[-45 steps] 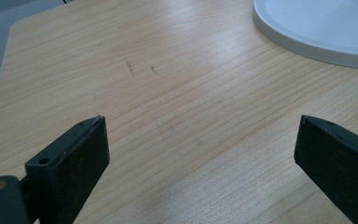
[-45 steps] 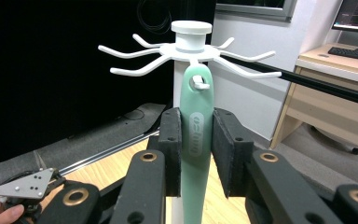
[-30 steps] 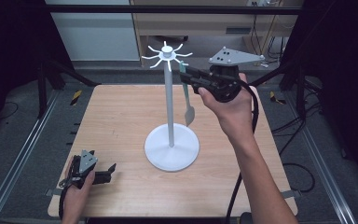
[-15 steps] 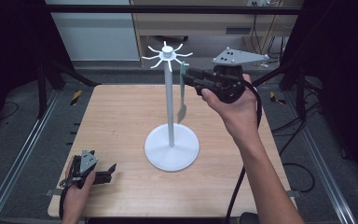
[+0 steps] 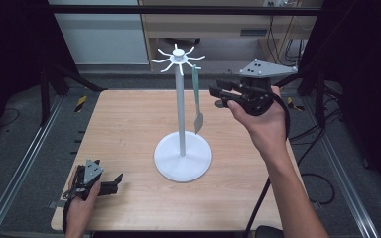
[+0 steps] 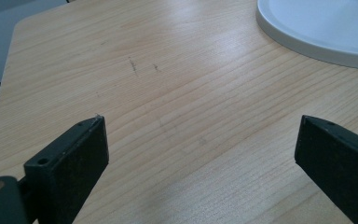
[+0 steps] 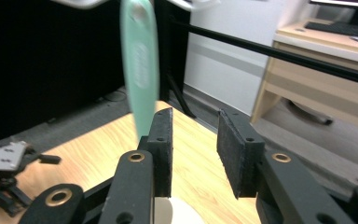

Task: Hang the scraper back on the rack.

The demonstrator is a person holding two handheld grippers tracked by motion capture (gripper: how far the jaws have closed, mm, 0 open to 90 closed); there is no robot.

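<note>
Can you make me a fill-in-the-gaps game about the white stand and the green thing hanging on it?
1. The green utensil hangs from a hook at the ____ of the white stand.
2. The stand's round base sits on a ____ table.
3. The right gripper has nothing between its jaws, so it is ____.
4. The left gripper rests low near the table's front ____ corner in the high view.

Missing words: top; wooden; open; left
</note>
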